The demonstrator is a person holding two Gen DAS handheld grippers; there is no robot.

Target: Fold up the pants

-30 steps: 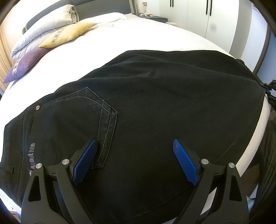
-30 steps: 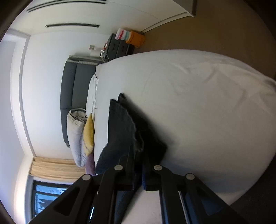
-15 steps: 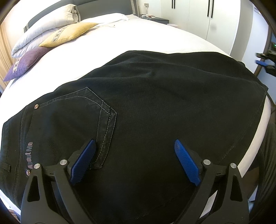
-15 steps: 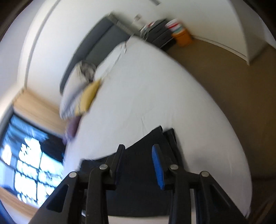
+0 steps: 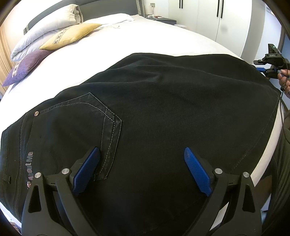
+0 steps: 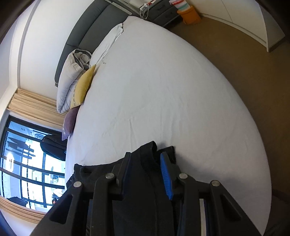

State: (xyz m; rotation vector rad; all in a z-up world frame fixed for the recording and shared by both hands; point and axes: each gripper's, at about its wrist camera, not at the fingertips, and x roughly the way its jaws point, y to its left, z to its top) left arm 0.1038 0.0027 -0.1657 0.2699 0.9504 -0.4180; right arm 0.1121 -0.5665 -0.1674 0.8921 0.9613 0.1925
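Observation:
Black pants (image 5: 163, 109) lie spread on the white bed (image 5: 126, 36), back pocket and waistband at the left. My left gripper (image 5: 141, 159) is open and empty, its blue pads just above the fabric near the pocket's lower corner. My right gripper (image 6: 145, 163) is open over the leg end of the pants (image 6: 145, 181), with dark cloth lying between its fingers. The right gripper also shows in the left wrist view (image 5: 271, 61) at the far right edge of the pants, held in a hand.
A yellow cushion (image 5: 72, 35), a purple cushion (image 5: 25, 67) and white pillows (image 5: 47, 29) lie at the head of the bed. White wardrobes (image 5: 208, 16) stand behind. Brown floor (image 6: 244, 72) runs beside the bed; a window (image 6: 27, 163) is at the left.
My right gripper has opened and let go of the pants' leg end, and swung round to face along the bed. My left gripper has stayed open and barely moved.

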